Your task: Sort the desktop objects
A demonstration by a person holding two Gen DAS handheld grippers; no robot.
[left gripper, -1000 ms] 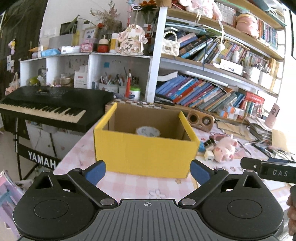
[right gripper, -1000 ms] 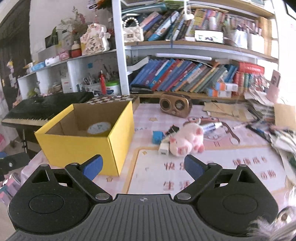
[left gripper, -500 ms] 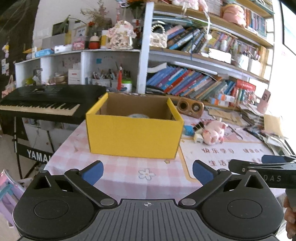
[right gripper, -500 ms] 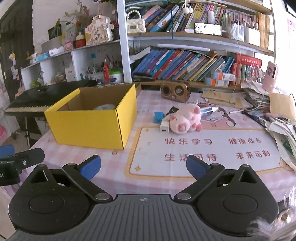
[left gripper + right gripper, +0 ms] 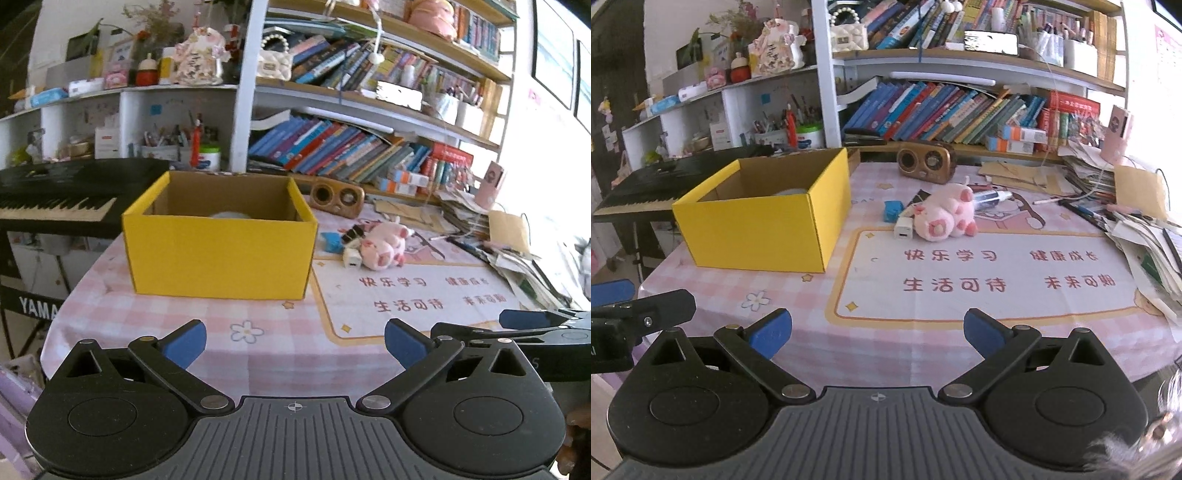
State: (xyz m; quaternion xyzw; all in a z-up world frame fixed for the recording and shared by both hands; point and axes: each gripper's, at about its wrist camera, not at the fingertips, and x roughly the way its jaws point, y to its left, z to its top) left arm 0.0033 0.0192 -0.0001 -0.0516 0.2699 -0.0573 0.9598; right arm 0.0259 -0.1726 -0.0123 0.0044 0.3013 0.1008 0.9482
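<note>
pale round thing mostly hidden in box.

Matt yellow cardboard box, fuzzy pink plush pig, glossy wood-look speaker, checked cloth on desk.

A big yellow cardboard box sits on the pink checked tablecloth; a soft pink pig toy lies just right of it

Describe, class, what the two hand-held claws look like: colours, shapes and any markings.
Both the left claw and right claw are matte black plastic, with a ribbed centre plate, two round discs, silver pivot pins and angled linkage arms ending in blue rubber-like pads. A small crosshair mark sits mid-plate. No cables visible.
</note>
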